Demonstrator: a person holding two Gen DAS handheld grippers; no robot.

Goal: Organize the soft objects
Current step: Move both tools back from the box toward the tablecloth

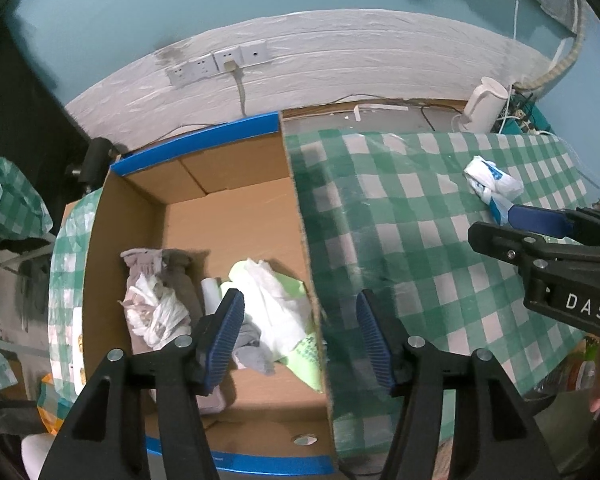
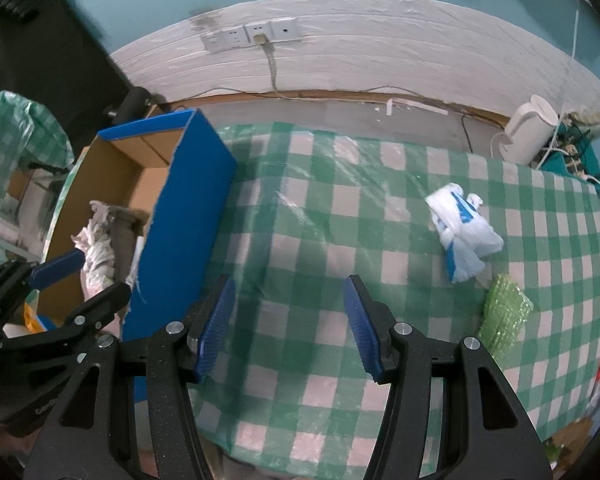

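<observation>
Both tools, left (image 1: 300,334) and right (image 2: 289,326), gape empty; crumpled white-and-blue bag (image 2: 462,236) lies lengthwise away from them.

Both hand-held tools share one build. The left gripper (image 1: 300,332) has matte black angular plastic arms, each carrying round silver screws near the finger base, and its fingers (image 1: 224,336) wear ribbed blue pads. The right gripper (image 2: 290,328) looks the same: speckled black frame, silver screw heads, blue ridged pads. White letters "DAS" mark its black side.
</observation>
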